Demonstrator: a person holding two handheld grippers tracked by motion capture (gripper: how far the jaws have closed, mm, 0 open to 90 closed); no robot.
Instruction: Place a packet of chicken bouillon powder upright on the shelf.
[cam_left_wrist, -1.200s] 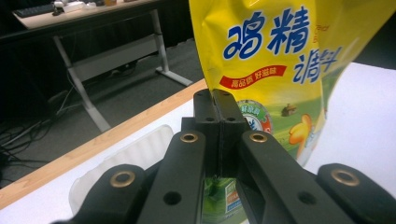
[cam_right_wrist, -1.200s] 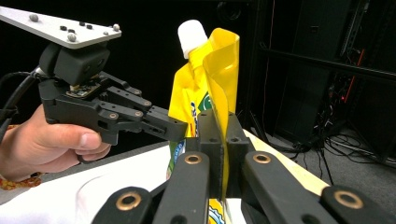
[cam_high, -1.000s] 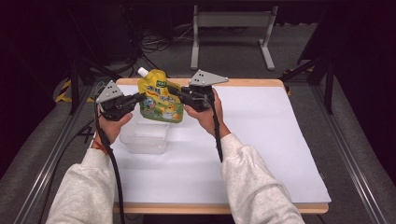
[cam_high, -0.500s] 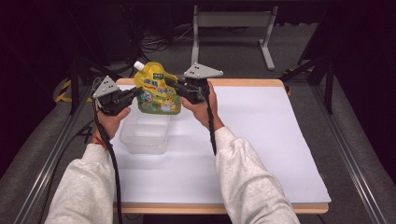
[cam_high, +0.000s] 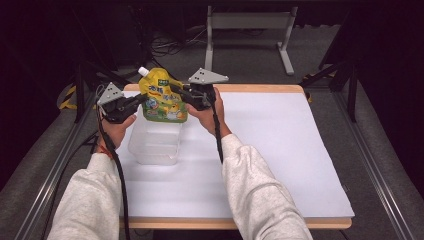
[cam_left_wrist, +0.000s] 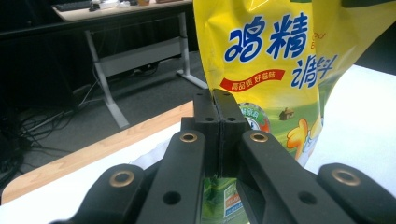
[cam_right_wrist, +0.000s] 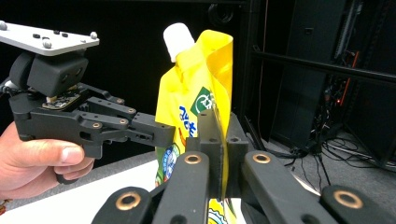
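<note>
While both hands kept the tools close together above the far left part of the table, the left gripper (cam_high: 141, 99) had its two black jaws fully pressed together on the left edge of a yellow soft plastic pouch with a white spout cap and blue printed characters (cam_high: 162, 95). In the left gripper view the thin film of the pouch (cam_left_wrist: 275, 65) was pinched between the pads with no gap to see. The right gripper (cam_high: 175, 88) was closed in the same way on the opposite edge, and in the right gripper view the yellow edge (cam_right_wrist: 205, 88) ran straight down between its jaws.

So the pouch hung upright in the air between the two tools, its spout at the top, just above a clear, empty rectangular plastic container (cam_high: 154, 141). The container stood on a white sheet covering the wooden table (cam_high: 280, 150), near the person's left hand (cam_high: 116, 131). I judged that the work was to lower the pouch into this container.

From where I stood, some things could go wrong. Each grip was only on a narrow strip of slippery film, so if one hand pulled outward, the edge could slide out and the pouch would swing from the other tool. If the hands moved toward each other, the pouch could fold and catch on the container's rim. The container looked light, so a push from the pouch's bottom could shift it away or tip it.
</note>
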